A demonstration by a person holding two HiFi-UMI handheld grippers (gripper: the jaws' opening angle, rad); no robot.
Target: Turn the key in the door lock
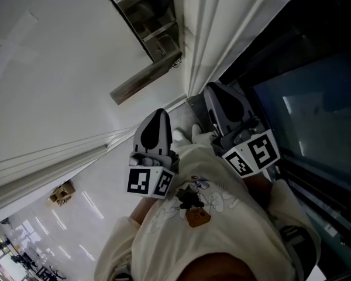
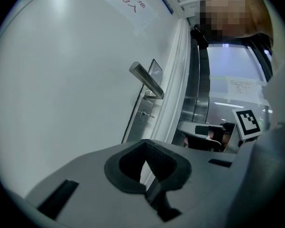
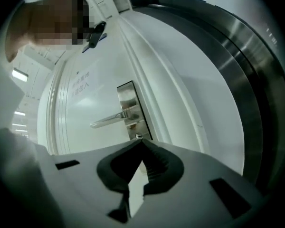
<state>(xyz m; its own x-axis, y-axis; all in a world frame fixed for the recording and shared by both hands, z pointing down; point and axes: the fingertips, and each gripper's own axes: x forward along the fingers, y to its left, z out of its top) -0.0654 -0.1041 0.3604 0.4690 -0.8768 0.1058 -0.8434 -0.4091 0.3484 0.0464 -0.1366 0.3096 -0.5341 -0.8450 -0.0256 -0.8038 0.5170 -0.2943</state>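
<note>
The right tool (image 3: 140,141) is clenched with nothing between its jaws. Its tips point at the lock cylinder (image 3: 138,136) but stay apart from it. The cylinder sits at the foot of the steel plate (image 3: 129,101), just under the lever handle (image 3: 109,120). The left tool (image 2: 145,144) is likewise clenched and empty, and is aimed at the white door (image 2: 71,80). In the left gripper view a small key (image 2: 149,115) stands out of the cylinder below the handle, and neither tool touches it.

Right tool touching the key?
Apart. The left gripper view shows the white door frame between the key and the right tool.
</note>
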